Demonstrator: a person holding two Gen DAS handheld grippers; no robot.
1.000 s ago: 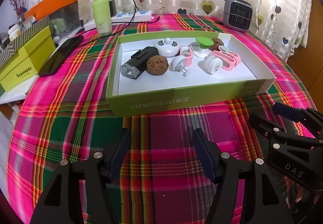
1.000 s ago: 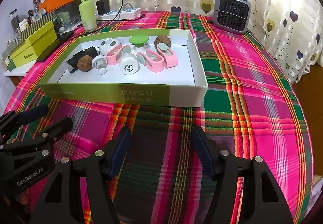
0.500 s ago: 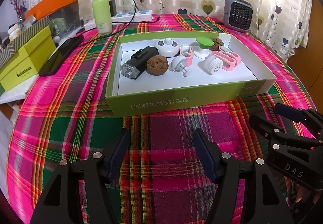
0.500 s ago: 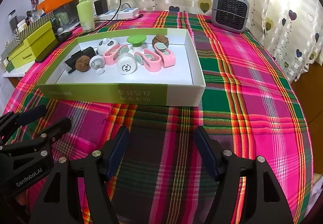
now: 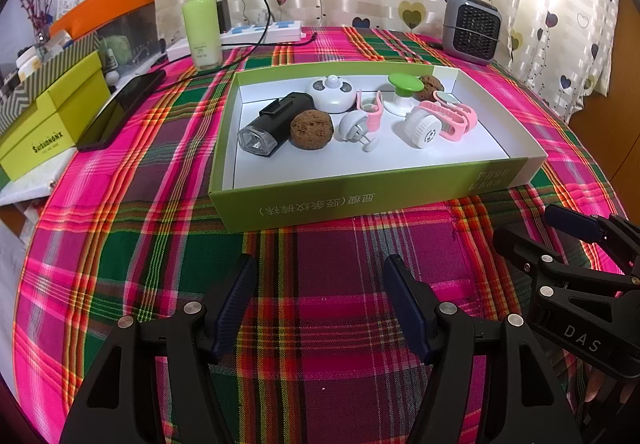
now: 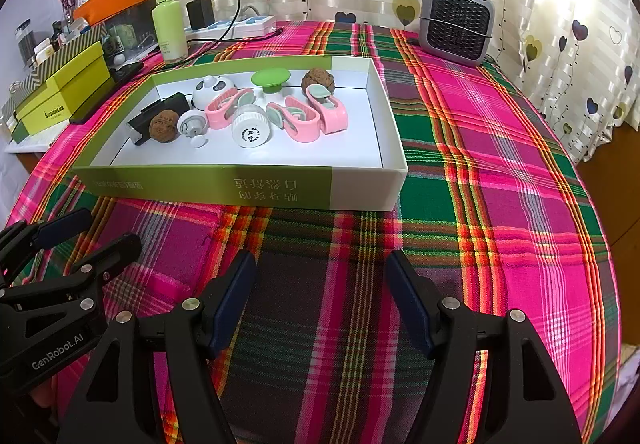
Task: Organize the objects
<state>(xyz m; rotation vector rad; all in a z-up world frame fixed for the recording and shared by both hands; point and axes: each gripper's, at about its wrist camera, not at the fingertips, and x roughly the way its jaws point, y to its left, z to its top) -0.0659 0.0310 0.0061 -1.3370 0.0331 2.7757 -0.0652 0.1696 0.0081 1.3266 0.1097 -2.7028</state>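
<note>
1. Two grippers, left gripper (image 5: pixel 320 300) and right gripper (image 6: pixel 320 296), side by side over plaid cloth (image 6: pixel 500 164), fingers apart, empty.
2. Small objects inside green box (image 5: pixel 360 200): flashlight (image 5: pixel 272 124), walnut (image 5: pixel 311 130), pink clips (image 6: pixel 308 114).

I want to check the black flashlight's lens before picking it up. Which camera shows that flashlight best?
The left wrist view: the black flashlight lies in the green box with its clear lens facing the camera. In the right wrist view only its dark rear end shows, partly behind a walnut.
</note>
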